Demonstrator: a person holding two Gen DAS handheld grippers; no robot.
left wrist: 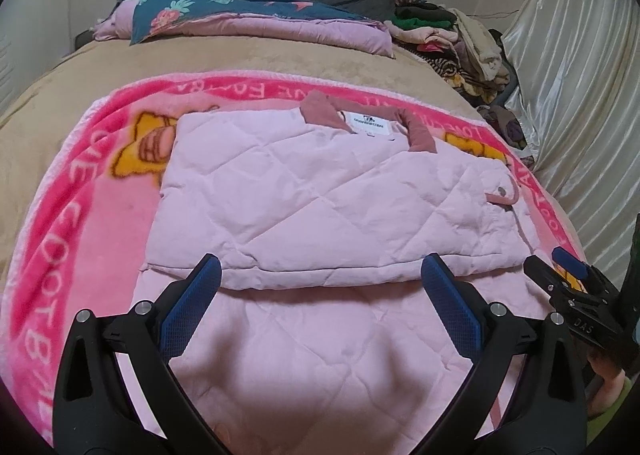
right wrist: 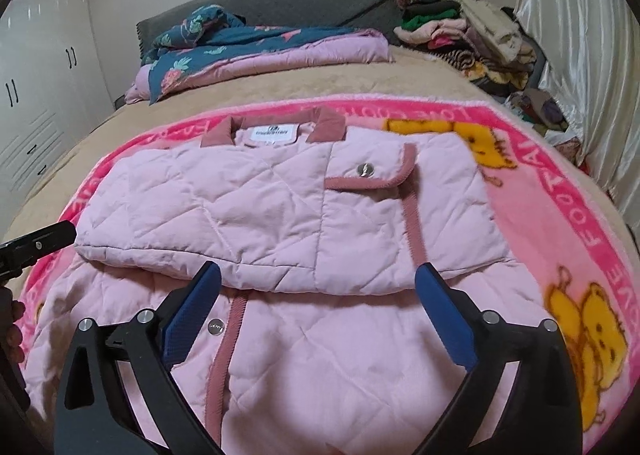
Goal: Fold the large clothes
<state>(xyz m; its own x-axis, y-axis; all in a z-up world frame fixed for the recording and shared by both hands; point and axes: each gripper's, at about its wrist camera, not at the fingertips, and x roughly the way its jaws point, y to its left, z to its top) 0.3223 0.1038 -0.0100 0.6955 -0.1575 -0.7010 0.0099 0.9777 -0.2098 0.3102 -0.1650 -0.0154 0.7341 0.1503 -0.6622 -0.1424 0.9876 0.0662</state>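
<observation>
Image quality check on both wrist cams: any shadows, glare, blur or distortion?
Left wrist: heavy fisheye bowing with dark vignette corners; soft shadow on the pink quilted jacket between the open left tool; curtain shows sheen. Right wrist: same bowing; blanket print smeared near the edge; right tool sharp.

Quilted matt cloth jacket (right wrist: 280, 207); fluffy fleece blanket (right wrist: 540, 223); glossy satin curtain (left wrist: 580, 75); hand-held gripper pads (left wrist: 200, 307) textured rubber.

A pink cartoon blanket (right wrist: 560, 239) is spread over the tan-covered bed (left wrist: 248, 59), with a floral quilt (left wrist: 224, 3) and heaped clothes (right wrist: 468, 39) piled along its far edge.
</observation>
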